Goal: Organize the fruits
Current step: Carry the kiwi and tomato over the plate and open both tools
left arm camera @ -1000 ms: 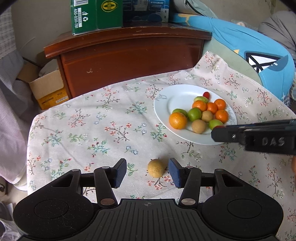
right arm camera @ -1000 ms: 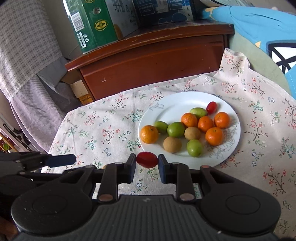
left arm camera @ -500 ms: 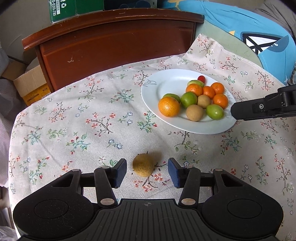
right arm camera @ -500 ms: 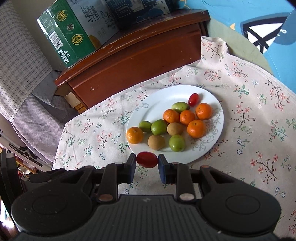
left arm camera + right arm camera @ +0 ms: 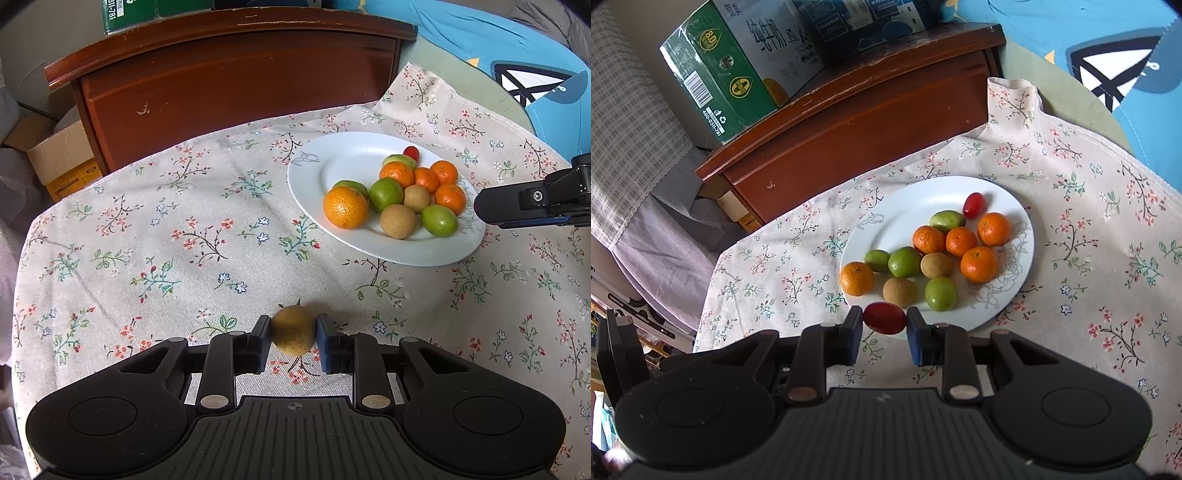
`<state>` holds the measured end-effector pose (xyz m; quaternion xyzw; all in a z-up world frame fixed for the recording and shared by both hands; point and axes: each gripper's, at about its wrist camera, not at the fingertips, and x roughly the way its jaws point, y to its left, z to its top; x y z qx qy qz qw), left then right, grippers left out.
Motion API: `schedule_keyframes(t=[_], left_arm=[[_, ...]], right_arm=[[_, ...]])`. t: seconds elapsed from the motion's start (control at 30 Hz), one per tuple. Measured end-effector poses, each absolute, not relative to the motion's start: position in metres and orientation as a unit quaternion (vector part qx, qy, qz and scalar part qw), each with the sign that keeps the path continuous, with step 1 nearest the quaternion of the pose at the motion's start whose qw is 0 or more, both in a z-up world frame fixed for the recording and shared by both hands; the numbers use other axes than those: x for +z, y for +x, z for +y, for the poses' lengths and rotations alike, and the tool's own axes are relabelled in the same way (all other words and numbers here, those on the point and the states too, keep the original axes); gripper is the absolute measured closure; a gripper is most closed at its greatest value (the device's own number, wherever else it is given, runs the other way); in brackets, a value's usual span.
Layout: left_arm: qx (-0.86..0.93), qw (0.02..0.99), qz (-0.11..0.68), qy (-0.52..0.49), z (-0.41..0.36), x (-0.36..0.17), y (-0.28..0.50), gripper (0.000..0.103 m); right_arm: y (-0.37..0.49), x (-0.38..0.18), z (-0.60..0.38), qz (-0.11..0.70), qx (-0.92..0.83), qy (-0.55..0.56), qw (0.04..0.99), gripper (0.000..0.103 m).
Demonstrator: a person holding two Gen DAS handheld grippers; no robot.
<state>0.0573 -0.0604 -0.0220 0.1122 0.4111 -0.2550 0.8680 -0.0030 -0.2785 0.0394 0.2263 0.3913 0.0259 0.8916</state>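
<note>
Left hand-held gripper [image 5: 294,338] pinching a round yellow-brown speckled fruit [image 5: 294,334] between its blue pads, close over the flower-printed cloth [image 5: 166,236] on the worktop, toward the near edge. Cannot tell whether the fruit is touching the cloth or just off it. Right hand-held gripper [image 5: 884,328] pinching a small oval red fruit [image 5: 884,318], poised just above the near rim of the white round plate [image 5: 897,206], which sits toward the far right corner of the worktop.

Plate already carrying orange mandarins [image 5: 979,264], green fruits [image 5: 904,262], two brown round fruits [image 5: 899,291] and one more red oval fruit [image 5: 973,205] at the far rim.

Judged step in hand: delivering both held fruits to the plate. To do it well:

- Keep pad pressure light; likely soft red skin, easy to burst or squirt out sideways.
- Lower close to bare white surface before parting the pads; round fruit likely to roll if dropped.
- Pick the empty far-left stretch of the plate, or beside like fruit, red near red, brown near brown.
- Bring one hand in at a time; both heading for the same plate, collision risk near the rim.
- Lift the yellow-brown fruit straight up first to avoid dragging the cloth.
</note>
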Motion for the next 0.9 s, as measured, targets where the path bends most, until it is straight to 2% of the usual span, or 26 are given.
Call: schedule_keyframes(t=[0.4, 0.63, 0.9], left_arm=[[-0.258, 0.890, 0.370, 0.063, -0.056, 0.012, 0.060, 0.080], [-0.279, 0.900, 0.334, 0.036, -0.063, 0.037, 0.061, 0.080], [-0.280, 0.904, 0.324, 0.015, -0.074, 0.041, 0.075, 0.080]], right_arm=[[-0.001, 0.048, -0.286, 0.373, 0.021, 0.235, 0.897, 0.077], [0.005, 0.060, -0.296, 0.335, 0.028, 0.246, 0.909, 0.077], [0.024, 0.061, -0.306, 0.312, 0.042, 0.252, 0.915, 0.077]])
